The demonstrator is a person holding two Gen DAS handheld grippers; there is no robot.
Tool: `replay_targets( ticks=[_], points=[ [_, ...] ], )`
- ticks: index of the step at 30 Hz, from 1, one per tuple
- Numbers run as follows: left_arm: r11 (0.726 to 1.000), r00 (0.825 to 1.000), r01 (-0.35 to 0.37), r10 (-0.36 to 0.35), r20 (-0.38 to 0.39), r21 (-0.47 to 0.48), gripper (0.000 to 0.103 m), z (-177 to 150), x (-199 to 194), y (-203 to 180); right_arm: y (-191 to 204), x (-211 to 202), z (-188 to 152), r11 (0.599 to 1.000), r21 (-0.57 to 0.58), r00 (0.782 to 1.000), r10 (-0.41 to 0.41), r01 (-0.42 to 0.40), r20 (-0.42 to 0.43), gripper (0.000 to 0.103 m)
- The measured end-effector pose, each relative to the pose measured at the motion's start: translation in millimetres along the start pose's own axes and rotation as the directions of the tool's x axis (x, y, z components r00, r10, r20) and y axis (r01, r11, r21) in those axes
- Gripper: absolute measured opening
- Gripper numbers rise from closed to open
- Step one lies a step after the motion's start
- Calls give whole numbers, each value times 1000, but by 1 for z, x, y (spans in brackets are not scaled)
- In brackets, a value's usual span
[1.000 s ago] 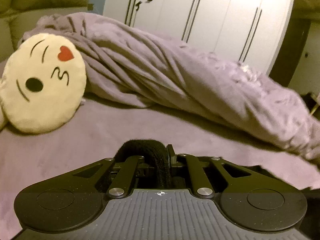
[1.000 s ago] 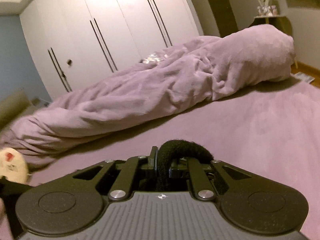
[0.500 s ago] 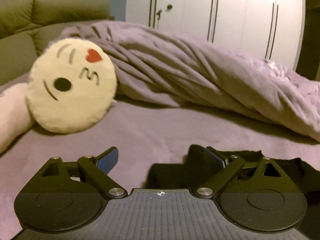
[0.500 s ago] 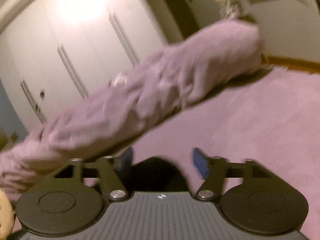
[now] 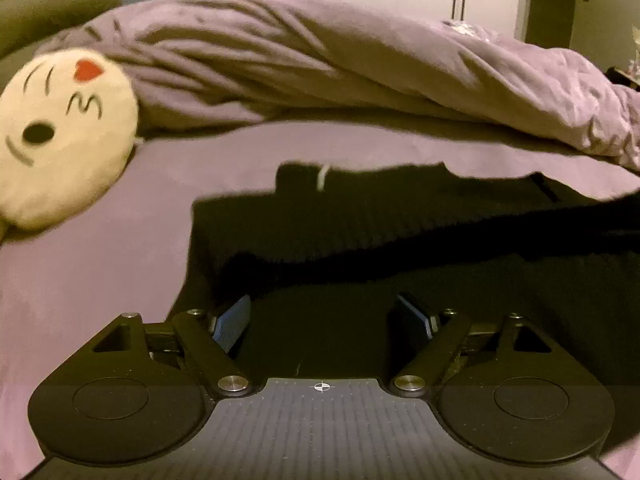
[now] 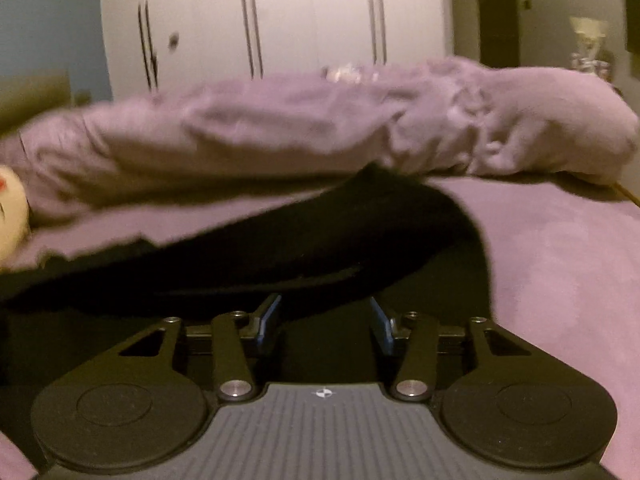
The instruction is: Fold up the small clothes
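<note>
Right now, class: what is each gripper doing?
Left gripper: open over the black garment, jaws just narrowing.
Right gripper: open, jaws closing around it.

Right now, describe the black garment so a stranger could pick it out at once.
Start at the bed, covered in a mauve sheet, with a rumpled mauve duvet heaped along its far side. On the flat sheet in front of the duvet, right of the round cream face cushion, lies the garment. It is the only black cloth there, ribbed knit, with a small white tag at its far edge.
</note>
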State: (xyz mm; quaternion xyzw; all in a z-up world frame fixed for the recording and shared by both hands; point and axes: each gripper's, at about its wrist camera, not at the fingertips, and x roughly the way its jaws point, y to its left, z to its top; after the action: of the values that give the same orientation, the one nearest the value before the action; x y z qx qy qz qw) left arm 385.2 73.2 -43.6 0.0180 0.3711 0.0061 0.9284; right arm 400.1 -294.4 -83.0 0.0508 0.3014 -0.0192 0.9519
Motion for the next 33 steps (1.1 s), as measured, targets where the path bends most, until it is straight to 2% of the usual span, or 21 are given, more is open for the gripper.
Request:
replay_targets(
  ticks=[2, 5, 10, 13, 15, 17, 19, 22, 24, 27, 29, 31, 33],
  points=[
    [1000, 1000, -21, 21, 9, 10, 84, 10, 14, -3, 9, 20, 4, 999, -22, 999, -44, 43, -25, 35],
    [996, 996, -85, 85, -14, 3, 83, 25, 44, -2, 18, 46, 14, 996, -50, 997, -72, 71, -25, 33],
    [987, 987, -154, 151, 58, 41, 83, 45, 69, -7, 16, 76, 19, 993, -50, 994, -106, 105, -31, 33],
    [968, 965, -245, 239, 108, 52, 84, 56, 80, -10, 5, 91, 16, 993, -11, 994, -114, 114, -5, 32],
    [962, 953, -272, 267, 141, 14, 86, 59, 75, -8, 3, 95, 13, 993, -17, 993, -115, 115, 13, 33],
    [967, 957, -252, 256, 137, -45, 89, 57, 65, -1, -2, 98, 13, 995, -5, 995, -100, 100, 21, 33],
    [978, 974, -191, 200, 108, -89, 89, 47, 52, 5, -7, 97, 13, 997, 18, 996, -81, 81, 27, 33],
    [986, 986, -153, 158, 59, -69, 89, 24, 33, -2, -7, 86, 11, 996, 38, 996, -79, 77, 48, 35],
    [988, 987, -156, 157, 19, -14, 89, 11, 20, -15, 2, 65, 10, 994, 34, 994, -103, 102, 37, 42],
    [992, 993, -113, 114, -17, 48, 90, -7, 4, -33, 13, 9, -15, 1000, 18, 998, 13, -14, 68, 47],
    [991, 994, -108, 110, -17, 76, 91, -15, -1, -39, 16, -25, -43, 999, -14, 995, 42, -41, 90, 54],
    [988, 991, -133, 135, -18, 84, 91, -17, 0, -41, 11, -46, -68, 999, -51, 994, 22, -16, 106, 58],
    [989, 989, -138, 140, -37, 53, 91, -16, -1, -38, -13, -52, -81, 1000, 10, 998, -30, 29, 48, 57]
  ],
)
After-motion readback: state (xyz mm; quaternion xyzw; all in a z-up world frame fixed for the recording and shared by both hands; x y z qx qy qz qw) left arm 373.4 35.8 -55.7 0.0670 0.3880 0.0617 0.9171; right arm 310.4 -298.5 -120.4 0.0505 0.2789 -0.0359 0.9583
